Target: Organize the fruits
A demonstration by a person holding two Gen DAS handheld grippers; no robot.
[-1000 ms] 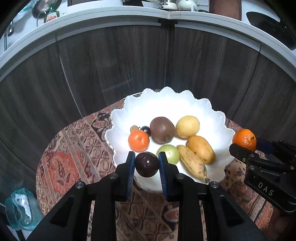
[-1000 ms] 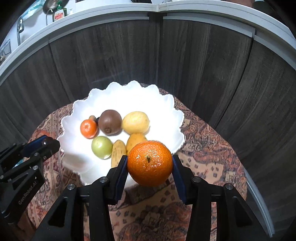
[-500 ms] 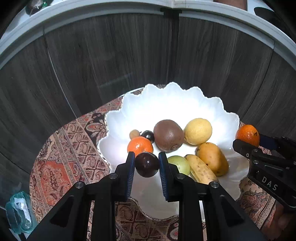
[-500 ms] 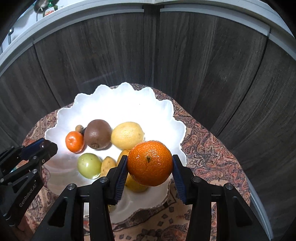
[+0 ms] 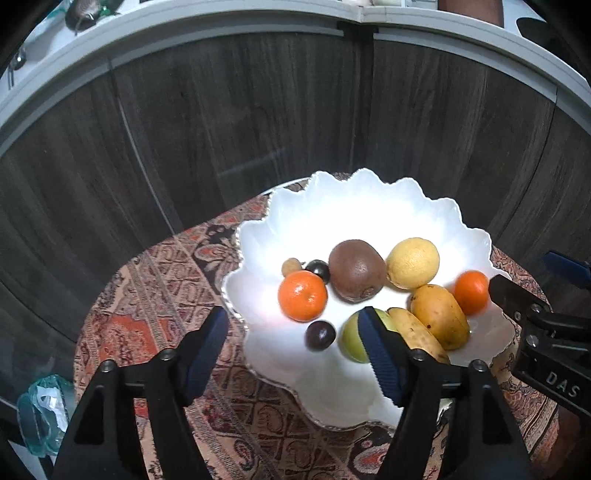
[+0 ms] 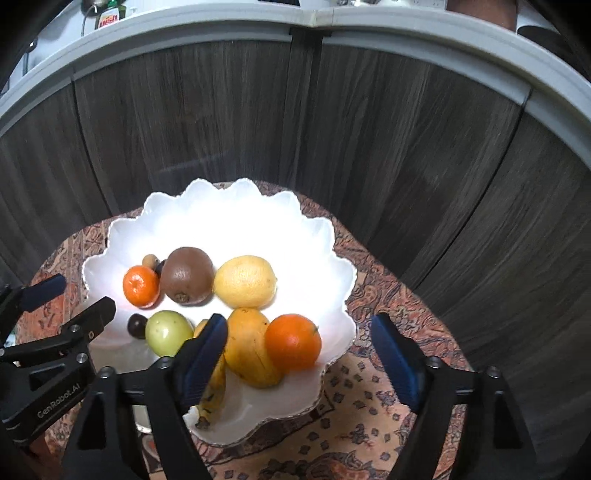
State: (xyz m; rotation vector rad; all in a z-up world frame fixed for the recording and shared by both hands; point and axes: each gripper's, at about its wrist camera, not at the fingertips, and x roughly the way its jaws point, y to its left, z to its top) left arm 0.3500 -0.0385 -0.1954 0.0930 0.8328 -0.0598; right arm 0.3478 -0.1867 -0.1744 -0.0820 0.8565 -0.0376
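A white scalloped bowl (image 5: 332, 221) (image 6: 236, 221) holds several fruits. My left gripper (image 5: 293, 341) is open above the bowl's near rim; a dark plum (image 5: 320, 335) (image 6: 136, 325) lies in the bowl between its fingers. My right gripper (image 6: 299, 347) is open; an orange (image 6: 293, 342) (image 5: 471, 291) rests in the bowl beside a mango (image 6: 247, 347). Also in the bowl are a small orange (image 5: 303, 295), a kiwi (image 5: 356, 269), a lemon (image 5: 413, 263), a green fruit (image 6: 169, 331) and a banana (image 5: 417, 334).
The bowl stands on a patterned cloth (image 5: 147, 295) over a small round table. Dark wood cabinet doors (image 5: 258, 129) rise just behind it under a grey counter edge (image 6: 221, 26). A clear plastic bag (image 5: 40, 410) lies low at the left.
Both grippers have opened. The plum dropped from the left gripper into the bowl, and the orange dropped from the right gripper beside the mango. Both grippers moved further over the bowl.
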